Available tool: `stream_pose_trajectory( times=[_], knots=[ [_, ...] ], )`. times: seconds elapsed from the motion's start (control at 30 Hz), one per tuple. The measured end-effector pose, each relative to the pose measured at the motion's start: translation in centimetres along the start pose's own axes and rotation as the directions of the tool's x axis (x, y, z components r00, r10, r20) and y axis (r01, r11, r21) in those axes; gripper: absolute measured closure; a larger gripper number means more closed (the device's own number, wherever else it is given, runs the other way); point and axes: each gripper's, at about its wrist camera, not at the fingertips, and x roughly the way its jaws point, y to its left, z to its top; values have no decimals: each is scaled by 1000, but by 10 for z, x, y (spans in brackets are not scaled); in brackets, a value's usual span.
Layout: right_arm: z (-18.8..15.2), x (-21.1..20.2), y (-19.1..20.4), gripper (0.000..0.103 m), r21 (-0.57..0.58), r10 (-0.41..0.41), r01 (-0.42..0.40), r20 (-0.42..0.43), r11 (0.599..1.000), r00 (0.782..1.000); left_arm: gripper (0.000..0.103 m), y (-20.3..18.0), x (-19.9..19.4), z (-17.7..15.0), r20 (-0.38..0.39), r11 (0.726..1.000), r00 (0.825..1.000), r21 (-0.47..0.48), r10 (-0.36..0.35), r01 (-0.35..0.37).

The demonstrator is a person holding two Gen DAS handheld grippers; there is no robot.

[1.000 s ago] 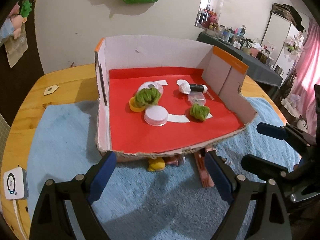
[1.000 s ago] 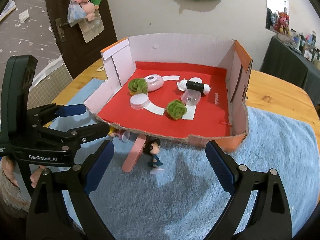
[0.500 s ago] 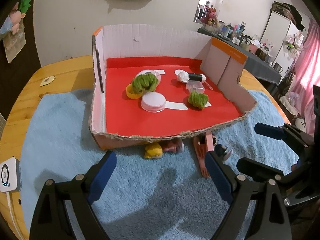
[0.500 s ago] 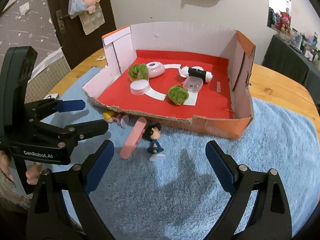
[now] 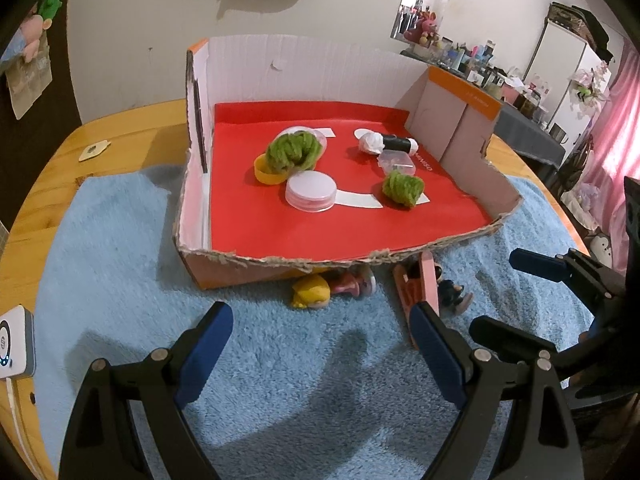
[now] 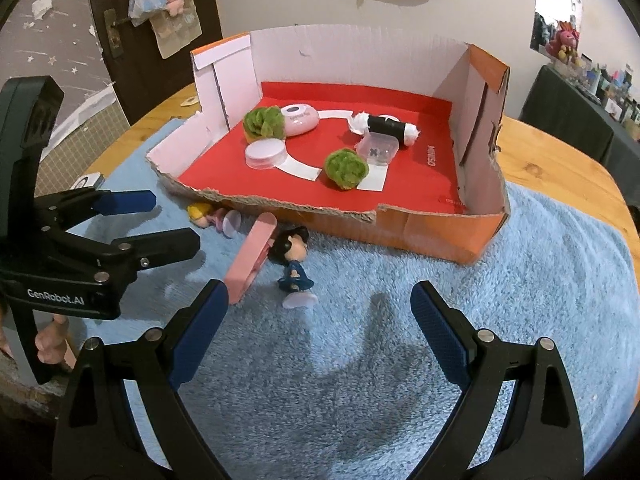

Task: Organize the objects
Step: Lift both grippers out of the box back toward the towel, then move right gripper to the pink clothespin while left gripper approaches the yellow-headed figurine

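Observation:
A cardboard box [image 5: 200,264] [image 6: 432,236] with a red floor stands on a blue towel [image 5: 120,240] [image 6: 520,300]. Inside lie two green fuzzy balls [image 5: 294,151] [image 6: 346,168], a white lid [image 5: 311,191], a pink case [image 6: 300,119], a clear small box [image 6: 378,150] and a black roll [image 6: 386,126]. In front of the box lie a yellow-haired figure [image 5: 312,292] [image 6: 200,214], a pink flat piece [image 5: 427,284] [image 6: 250,260] and a dark-haired figure [image 6: 294,264] [image 5: 452,294]. My left gripper [image 5: 320,344] and right gripper [image 6: 320,316] are open and empty above the towel.
A white device [image 5: 14,342] lies on the wooden table [image 5: 40,184] at the left edge. A small tag [image 5: 92,150] lies on the table beyond the towel. A door [image 6: 120,40] with hanging toys stands behind at the left.
Both grippers have pulled back and risen from the box, so the figures and pink piece in front of it show more fully. Both stay open.

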Motion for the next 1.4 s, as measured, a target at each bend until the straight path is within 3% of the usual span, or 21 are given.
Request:
stream_pose_trajectory(
  times=[0.3,0.43,1.4],
  knots=[
    [-1,7,-5,18,12,-10,11,-19,1000,1000,12,2,2,-1,-6,1000,1000,-7,-1,1],
    [-2,9,-6,38,17,-10,11,-22,1000,1000,12,2,4,0,-9,1000,1000,-11,-2,2],
    [5,22,-5,39,5,9,-9,-32,1000,999,12,4,17,5,-32,999,999,-36,-8,7]
  ],
)
